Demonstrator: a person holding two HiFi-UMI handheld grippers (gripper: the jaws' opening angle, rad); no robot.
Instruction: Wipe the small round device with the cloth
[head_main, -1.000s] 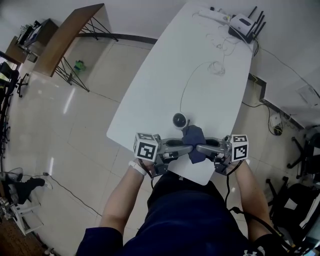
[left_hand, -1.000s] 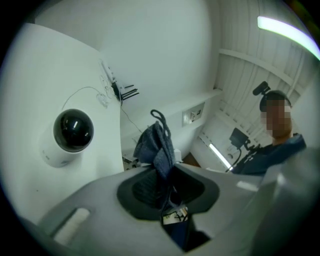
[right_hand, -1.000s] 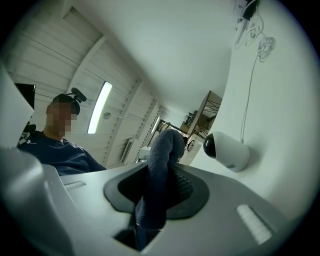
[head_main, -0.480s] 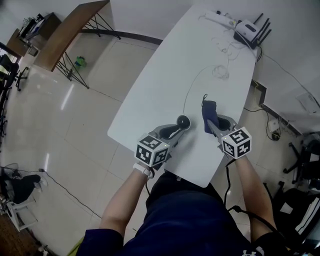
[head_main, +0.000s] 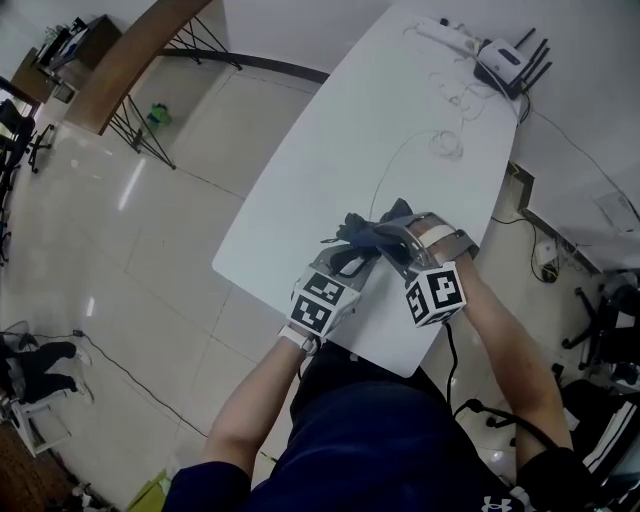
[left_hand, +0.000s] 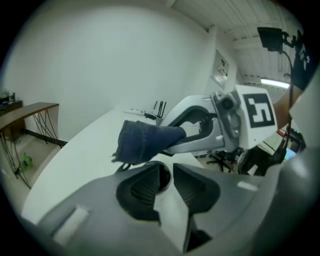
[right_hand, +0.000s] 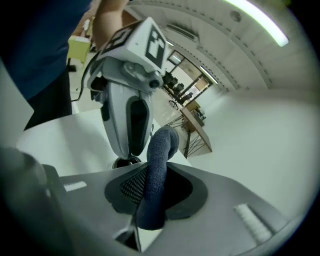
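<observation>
My right gripper (head_main: 392, 240), jaws just tightened on the dark blue cloth (right_hand: 160, 150), has swung over onto the small round white-and-black device (right_hand: 126, 162) that my left gripper (left_hand: 167, 172) pinches on the white bench (head_main: 330, 170), so wiping can start.

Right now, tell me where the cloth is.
The cloth is clamped in the right gripper, at the table's near end in the head view, its free end over the left gripper's tips.

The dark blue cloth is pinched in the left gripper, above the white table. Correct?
No: the right gripper holds the cloth, its jaws having just closed further on it, as the right gripper view shows. It is above the white table.
</observation>
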